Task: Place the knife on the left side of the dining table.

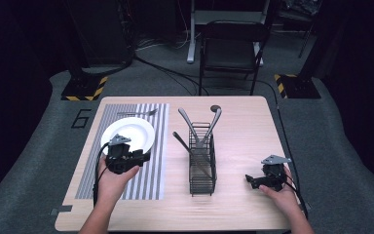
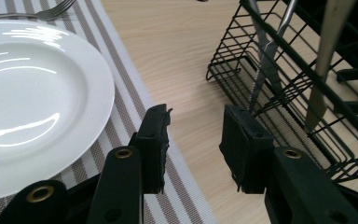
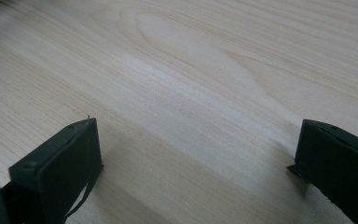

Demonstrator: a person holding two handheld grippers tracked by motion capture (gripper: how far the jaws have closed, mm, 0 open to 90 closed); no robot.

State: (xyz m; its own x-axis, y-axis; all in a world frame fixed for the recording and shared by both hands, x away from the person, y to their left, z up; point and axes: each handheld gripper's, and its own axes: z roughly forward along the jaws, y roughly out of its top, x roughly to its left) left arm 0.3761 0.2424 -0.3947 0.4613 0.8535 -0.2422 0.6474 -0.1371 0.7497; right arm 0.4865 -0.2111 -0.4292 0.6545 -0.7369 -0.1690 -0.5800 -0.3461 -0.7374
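Note:
A white plate (image 1: 127, 134) lies on a grey striped placemat (image 1: 148, 170) at the table's left, with a fork (image 1: 137, 113) above it. A black wire rack (image 1: 202, 163) in the middle holds several utensils (image 1: 209, 124). My left gripper (image 1: 145, 157) hovers over the placemat by the plate's near right rim, open and empty. In the left gripper view the plate (image 2: 37, 98), the fork (image 2: 42, 13) and the rack (image 2: 303, 88) appear past the left gripper (image 2: 193, 140). My right gripper (image 1: 250, 180) rests low at the table's near right, open; in its own view the right gripper (image 3: 198, 163) has bare wood between the jaws.
The wooden table (image 1: 243, 122) has bare room right of the rack and along its far edge. Beyond it stand a black folding chair (image 1: 231, 48) and two stand bases with yellow-black hazard tape (image 1: 85, 90). Cables run across the grey floor.

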